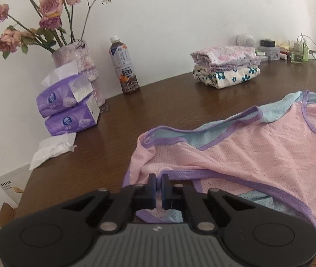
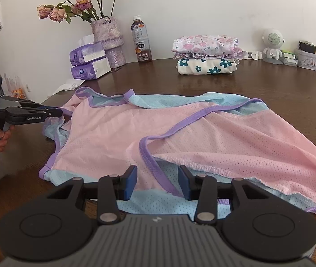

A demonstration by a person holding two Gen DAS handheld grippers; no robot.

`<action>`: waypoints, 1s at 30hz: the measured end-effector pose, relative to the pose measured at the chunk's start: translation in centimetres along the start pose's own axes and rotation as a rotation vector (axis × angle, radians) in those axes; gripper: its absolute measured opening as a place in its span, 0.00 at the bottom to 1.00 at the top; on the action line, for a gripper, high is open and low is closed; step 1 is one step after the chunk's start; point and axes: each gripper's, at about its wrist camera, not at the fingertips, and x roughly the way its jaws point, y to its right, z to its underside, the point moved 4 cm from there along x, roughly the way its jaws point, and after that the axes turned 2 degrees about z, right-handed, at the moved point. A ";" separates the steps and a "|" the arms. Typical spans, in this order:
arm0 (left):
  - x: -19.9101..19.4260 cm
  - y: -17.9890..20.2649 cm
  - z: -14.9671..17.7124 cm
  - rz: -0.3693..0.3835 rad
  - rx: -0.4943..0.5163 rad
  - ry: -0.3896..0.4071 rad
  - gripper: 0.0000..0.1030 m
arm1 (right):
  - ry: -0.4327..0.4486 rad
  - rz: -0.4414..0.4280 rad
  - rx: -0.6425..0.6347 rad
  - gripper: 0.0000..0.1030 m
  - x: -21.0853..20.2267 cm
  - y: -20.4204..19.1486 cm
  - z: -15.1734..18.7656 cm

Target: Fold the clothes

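With two folded garments already stacked at the back of the worktop, the pink top lay spread and unfolded before me, my left gripper pinching its purple hem, my right gripper part-open over the near edge.

You have 1 pink mesh garment spread on 1 wooden table, plus 2 folded floral garments stacked at the back. You also have 2 purple tissue packs, 1 drink bottle, 1 vase of roses, 1 loose tissue and 2 grippers.
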 end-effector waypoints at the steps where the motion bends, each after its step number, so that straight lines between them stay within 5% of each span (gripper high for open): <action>1: -1.0 -0.1 0.0 0.002 -0.003 0.020 0.03 | 0.001 -0.001 0.002 0.39 0.0 0.0 0.0; 5: -5.1 -0.1 1.1 0.038 0.010 0.050 0.03 | 0.002 -0.015 0.014 0.39 -0.2 0.2 0.0; 9: -5.8 -1.1 3.2 0.006 -0.008 -0.003 0.03 | -0.006 -0.037 0.016 0.39 -0.2 0.2 0.1; 13: -6.1 -1.4 3.9 -0.001 -0.069 0.004 0.23 | -0.009 -0.028 -0.003 0.39 -0.2 0.2 0.0; 15: -7.1 0.3 3.3 0.112 -0.066 0.051 0.36 | -0.009 -0.025 -0.015 0.39 -0.3 0.3 -0.1; 19: -8.0 5.7 2.5 0.382 0.007 0.060 0.36 | -0.019 -0.026 -0.049 0.39 -0.4 0.0 -0.2; 22: -7.7 9.6 2.7 0.491 0.073 0.014 0.36 | -0.033 -0.016 -0.076 0.39 0.0 -0.1 -0.2; 28: -7.1 12.0 3.6 0.507 0.091 -0.047 0.36 | -0.042 -0.018 -0.123 0.39 0.4 -0.4 -0.2; 30: -6.8 11.8 3.7 0.493 0.083 -0.053 0.34 | -0.045 -0.020 -0.138 0.26 0.3 -0.6 -0.2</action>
